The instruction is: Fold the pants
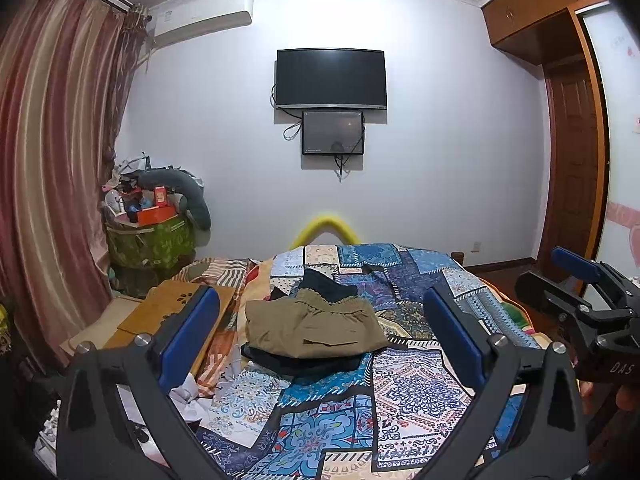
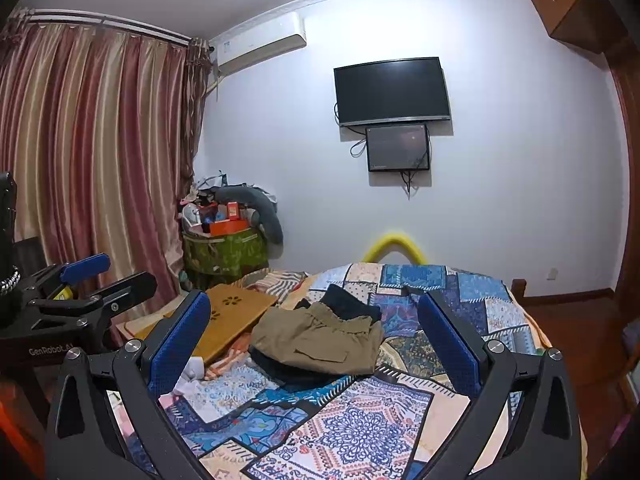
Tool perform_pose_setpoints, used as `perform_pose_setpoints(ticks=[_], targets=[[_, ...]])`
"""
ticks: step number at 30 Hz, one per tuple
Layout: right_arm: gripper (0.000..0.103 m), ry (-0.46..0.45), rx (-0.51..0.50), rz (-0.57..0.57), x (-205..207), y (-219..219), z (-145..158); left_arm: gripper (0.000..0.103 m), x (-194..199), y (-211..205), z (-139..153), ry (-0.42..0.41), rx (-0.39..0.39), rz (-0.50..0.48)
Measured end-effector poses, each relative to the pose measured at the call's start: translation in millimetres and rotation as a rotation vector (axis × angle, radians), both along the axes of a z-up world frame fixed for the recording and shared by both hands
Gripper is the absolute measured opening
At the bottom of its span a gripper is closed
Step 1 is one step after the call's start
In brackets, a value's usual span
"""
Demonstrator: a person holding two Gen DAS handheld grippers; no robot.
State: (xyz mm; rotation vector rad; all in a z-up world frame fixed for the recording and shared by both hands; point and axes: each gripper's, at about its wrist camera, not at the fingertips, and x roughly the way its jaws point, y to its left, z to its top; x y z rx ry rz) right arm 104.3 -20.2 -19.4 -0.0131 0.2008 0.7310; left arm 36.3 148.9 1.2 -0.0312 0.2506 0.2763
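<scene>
Folded khaki pants [image 1: 316,328] [image 2: 320,338] lie on a dark garment [image 1: 304,362] [image 2: 304,374] in the middle of a patchwork bedspread [image 1: 412,396] [image 2: 360,428]. Another dark piece [image 1: 326,286] [image 2: 352,302] sits just behind them. My left gripper [image 1: 320,308] hovers open above the bed, nothing between its blue pads [image 1: 188,336], the pants framed between them farther off. My right gripper [image 2: 316,312] is open too and holds nothing. Each gripper shows at the edge of the other's view: the right gripper [image 1: 580,280], the left gripper [image 2: 96,276].
A wooden lap tray [image 1: 176,308] [image 2: 228,322] lies on the bed's left side. A green basket piled with clutter [image 1: 152,232] [image 2: 228,240] stands in the corner by the striped curtain [image 1: 52,160]. Two screens [image 1: 332,80] hang on the far wall. A wardrobe and door [image 1: 572,168] are right.
</scene>
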Motion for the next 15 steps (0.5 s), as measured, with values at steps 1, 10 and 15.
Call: perform_pose_setpoints(ticks=[1,10,15], targets=[[0.103,-0.001,0.000,0.000,-0.1,-0.2,0.3,0.103,0.3,0.4,0.3,0.001,-0.001,-0.002],[0.103,-0.004,0.001,-0.003,-0.6,-0.4,0.5,0.103,1.3,0.5,-0.5,0.003,0.000,-0.007],[0.103,-0.004,-0.002,-0.007,-0.8,-1.2,0.0,0.103,1.3,0.6,-0.9,0.005,-0.004,-0.010]])
